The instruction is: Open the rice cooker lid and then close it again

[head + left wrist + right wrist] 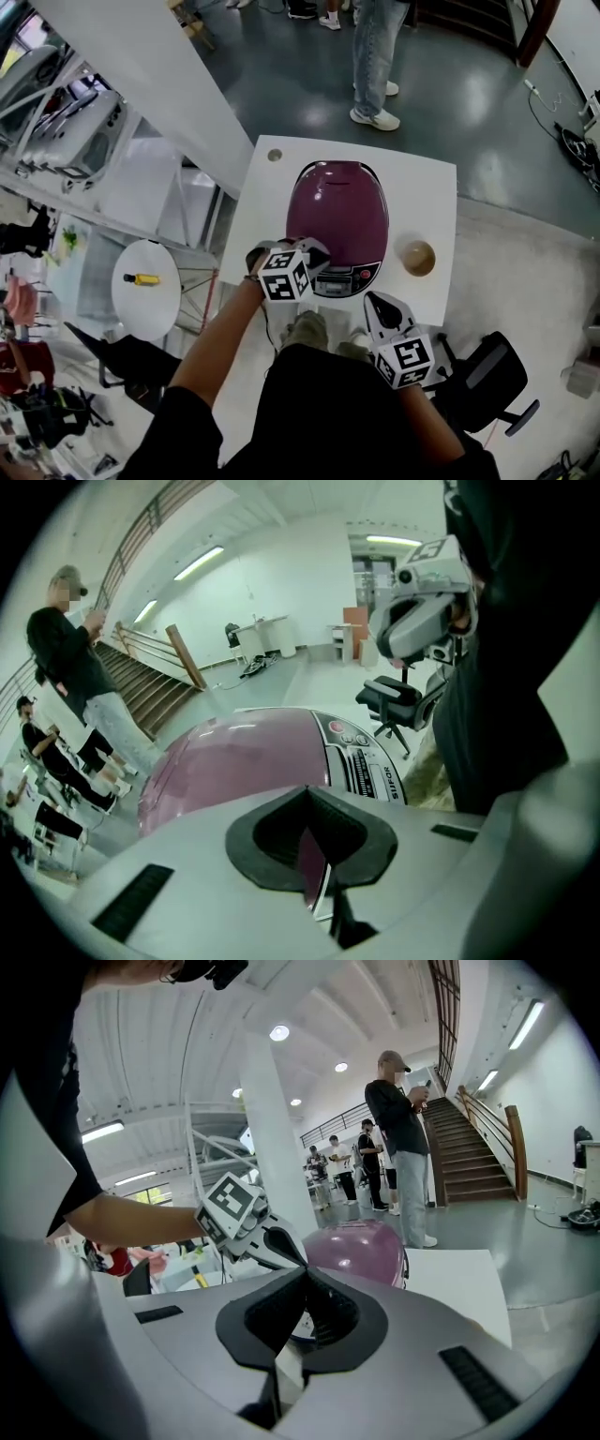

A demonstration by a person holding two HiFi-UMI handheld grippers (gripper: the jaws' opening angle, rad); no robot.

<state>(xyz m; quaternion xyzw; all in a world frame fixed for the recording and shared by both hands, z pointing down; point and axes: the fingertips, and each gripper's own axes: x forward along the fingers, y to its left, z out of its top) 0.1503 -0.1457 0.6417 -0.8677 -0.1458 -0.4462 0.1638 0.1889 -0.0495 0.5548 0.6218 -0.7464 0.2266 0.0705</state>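
Two empty pairs, jaws together: left tongs (pixel 317 253), right tongs (pixel 375 300); rice cooker (pixel 337 211) lengthwise away from person (pixel 319 412), panel (pixel 343 278) nearest.

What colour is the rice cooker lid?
The lid is shiny purple; the head view shows it best.

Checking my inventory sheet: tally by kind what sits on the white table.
Purple rice cooker: 1
Brown bowl: 1
Small round brown thing near the far left corner, too small to identify: 1
Total: 3
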